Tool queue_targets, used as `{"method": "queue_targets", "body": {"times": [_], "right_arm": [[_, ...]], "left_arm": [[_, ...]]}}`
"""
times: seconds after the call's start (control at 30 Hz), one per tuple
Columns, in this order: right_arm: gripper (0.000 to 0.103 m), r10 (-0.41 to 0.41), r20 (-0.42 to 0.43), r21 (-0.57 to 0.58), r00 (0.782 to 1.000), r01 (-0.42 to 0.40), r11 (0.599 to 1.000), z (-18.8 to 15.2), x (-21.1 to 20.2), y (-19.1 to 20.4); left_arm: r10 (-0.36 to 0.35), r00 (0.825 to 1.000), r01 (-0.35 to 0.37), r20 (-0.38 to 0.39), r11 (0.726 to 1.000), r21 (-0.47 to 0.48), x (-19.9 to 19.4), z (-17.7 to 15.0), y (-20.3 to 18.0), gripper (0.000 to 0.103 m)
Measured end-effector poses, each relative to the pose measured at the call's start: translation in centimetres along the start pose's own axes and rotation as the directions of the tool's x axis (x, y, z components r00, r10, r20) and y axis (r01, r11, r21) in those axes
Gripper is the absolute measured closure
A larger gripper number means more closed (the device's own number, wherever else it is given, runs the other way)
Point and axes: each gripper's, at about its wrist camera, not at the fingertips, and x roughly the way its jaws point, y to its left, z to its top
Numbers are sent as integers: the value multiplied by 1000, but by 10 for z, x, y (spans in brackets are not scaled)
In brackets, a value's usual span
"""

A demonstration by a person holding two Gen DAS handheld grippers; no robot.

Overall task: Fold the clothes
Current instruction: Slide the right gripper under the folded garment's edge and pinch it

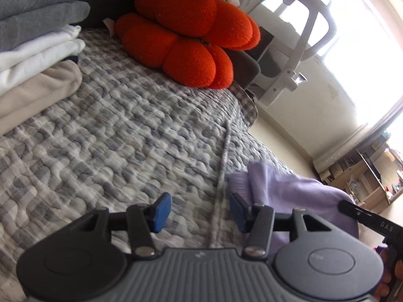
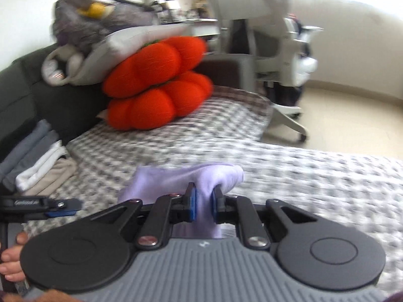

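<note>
While our left hand-held gripper (image 1: 200,212) hangs wide open and empty over the checked bed (image 1: 121,136), our right hand-held gripper (image 2: 203,205) pinches the lilac garment (image 2: 181,178) near the bed's near edge.

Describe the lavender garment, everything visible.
The lavender garment is a soft, pale purple knit-looking cloth, bunched and partly folded, lying on the checked grey quilt. The right gripper is shut on a pinched fold of it, with cloth bulging above the blue pads and hanging below them. In the left wrist view it sits just right of the open left gripper, whose pads do not touch it. What kind of garment it is cannot be told.
</note>
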Motion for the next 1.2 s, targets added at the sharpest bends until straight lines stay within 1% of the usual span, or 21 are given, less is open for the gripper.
{"method": "queue_targets", "body": {"times": [0.1,0.17,0.27,0.33,0.4,0.43,0.5,0.53,0.63,0.7,0.77,0.83,0.93,1.17,1.2], "right_arm": [[89,-61,-23,25,998,61,998,-2,-11,-27],[89,-85,-72,44,994,89,995,-8,-12,-43],[88,-135,-138,52,981,143,988,-18,-7,-62],[88,-135,-169,78,976,150,986,-25,-4,-73],[87,-123,-183,76,975,138,987,-29,-2,-77],[82,-132,-185,59,974,145,988,-31,-1,-76],[76,-152,-187,25,971,159,987,-33,-2,-73],[73,-162,-172,14,972,167,986,-34,-5,-73],[72,-167,-119,-4,979,168,986,-34,-14,-74],[72,-121,-94,-3,988,122,993,-33,-17,-69],[72,-54,-96,-14,994,52,999,-32,-13,-60],[71,20,-100,-29,995,-23,999,-31,-8,-44],[69,68,-124,-30,990,-72,997,-32,5,-30],[69,176,-179,-28,968,-184,983,-33,33,3],[69,179,-186,-27,966,-187,982,-34,36,4]], "left_arm": [[-27,1000,27,-16,1000,8,0,-3,-7,50],[-45,999,46,-28,999,18,1,-5,-12,49],[-88,994,89,-70,996,7,6,-9,-15,47],[-96,992,97,-87,995,1,9,-12,-17,47],[-78,993,81,-86,996,26,9,-15,-23,47],[-69,994,73,-86,997,38,10,-17,-27,47],[-58,994,63,-93,997,54,10,-21,-33,44],[-57,994,63,-98,996,59,11,-22,-36,44],[-55,993,64,-109,995,77,12,-25,-45,44],[-60,992,70,-113,994,83,12,-25,-54,44],[-65,991,75,-117,993,88,12,-26,-63,43],[-70,990,82,-121,992,94,12,-27,-72,42],[-79,990,91,-116,990,105,18,-26,-90,35],[-82,987,92,-138,993,69,49,-17,-116,34],[-77,987,87,-142,994,64,53,-16,-118,34]]}}
